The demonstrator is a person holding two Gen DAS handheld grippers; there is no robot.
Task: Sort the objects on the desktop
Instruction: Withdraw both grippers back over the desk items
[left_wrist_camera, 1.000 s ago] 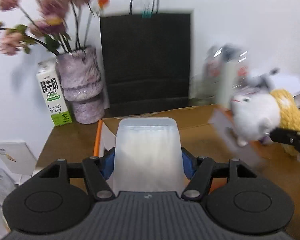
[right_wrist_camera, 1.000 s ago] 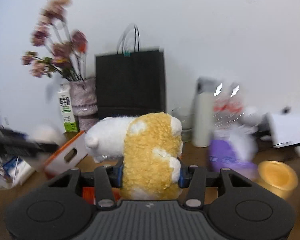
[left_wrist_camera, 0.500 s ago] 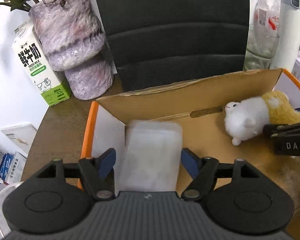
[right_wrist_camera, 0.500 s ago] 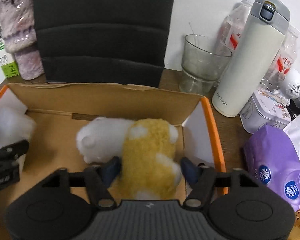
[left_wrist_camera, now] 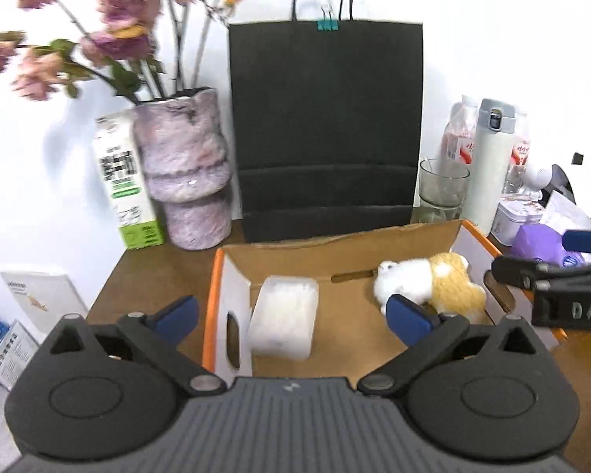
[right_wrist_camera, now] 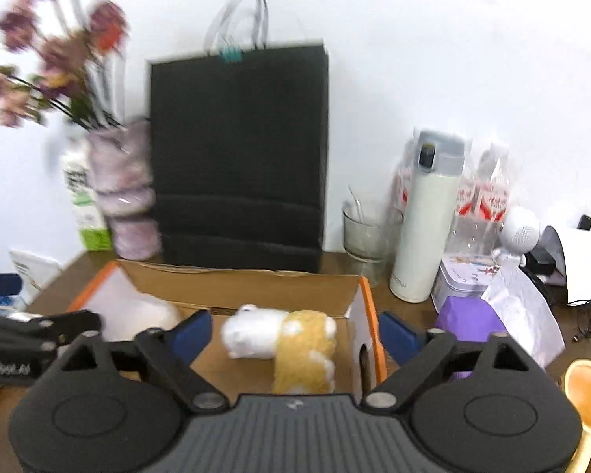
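An open cardboard box with orange edges point(left_wrist_camera: 216, 276) point(right_wrist_camera: 368, 299) sits on the brown desk. A white translucent pack point(left_wrist_camera: 283, 321) point(right_wrist_camera: 138, 311) lies in its left part. A white and yellow plush toy point(left_wrist_camera: 429, 285) point(right_wrist_camera: 283, 339) lies in its right part. My left gripper point(left_wrist_camera: 291, 315) is open and empty, above and in front of the pack. My right gripper point(right_wrist_camera: 293, 335) is open and empty, above and in front of the plush toy. The right gripper also shows at the right edge of the left wrist view point(left_wrist_camera: 551, 287).
A black paper bag point(left_wrist_camera: 327, 126) stands behind the box. A purple vase with flowers point(left_wrist_camera: 185, 173) and a milk carton point(left_wrist_camera: 124, 181) stand at the back left. A glass point(right_wrist_camera: 364, 232), white flask point(right_wrist_camera: 425, 216), tin point(right_wrist_camera: 465, 280), purple wipes pack point(right_wrist_camera: 469, 315) and orange cup point(right_wrist_camera: 587, 390) are at the right.
Both grippers opened wide and pulled back and up out of the box. The white pack and the plush toy stayed lying inside it.
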